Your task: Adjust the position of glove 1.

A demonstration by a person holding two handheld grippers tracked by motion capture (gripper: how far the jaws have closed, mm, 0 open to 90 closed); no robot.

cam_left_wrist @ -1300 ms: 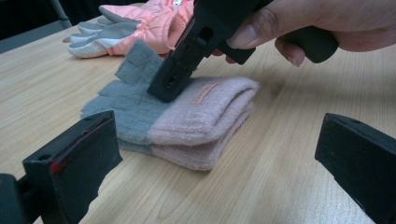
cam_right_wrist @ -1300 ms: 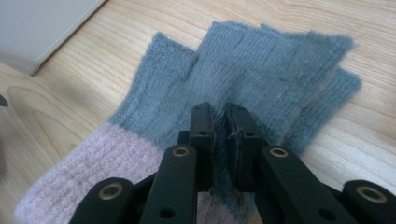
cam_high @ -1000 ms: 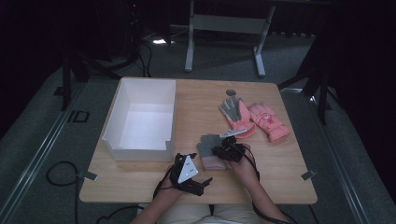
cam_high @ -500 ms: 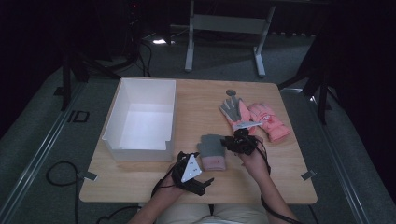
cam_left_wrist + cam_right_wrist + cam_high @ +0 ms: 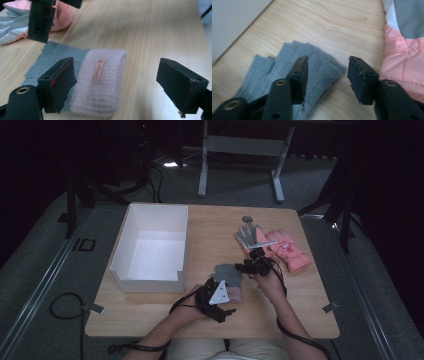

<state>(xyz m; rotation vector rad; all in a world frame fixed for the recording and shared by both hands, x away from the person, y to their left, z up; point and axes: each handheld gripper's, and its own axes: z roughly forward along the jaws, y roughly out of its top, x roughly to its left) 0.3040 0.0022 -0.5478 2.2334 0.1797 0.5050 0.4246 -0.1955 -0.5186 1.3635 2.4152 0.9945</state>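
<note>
A knitted glove (image 5: 228,279) lies flat on the wooden table (image 5: 210,225), near the front middle. Its cuff is pale pink (image 5: 100,82) with a small tag, and its finger part is grey (image 5: 319,67). My left gripper (image 5: 225,292) is at the cuff end; in the left gripper view it (image 5: 120,75) stands wide open, its jaws either side of the cuff. My right gripper (image 5: 248,267) is at the finger end; in the right gripper view it (image 5: 328,67) stands open just above the grey fingertips. Neither one holds anything.
A white open box (image 5: 150,245) stands on the left half of the table. A pair of pink ski gloves (image 5: 287,249), one palm-up with a grey palm (image 5: 247,236), lies right of the knitted glove. A small round grey disc (image 5: 246,219) sits behind them.
My right gripper swung a little to the right, then came back over the glove's finger end. The left gripper and the knitted glove stayed put.
</note>
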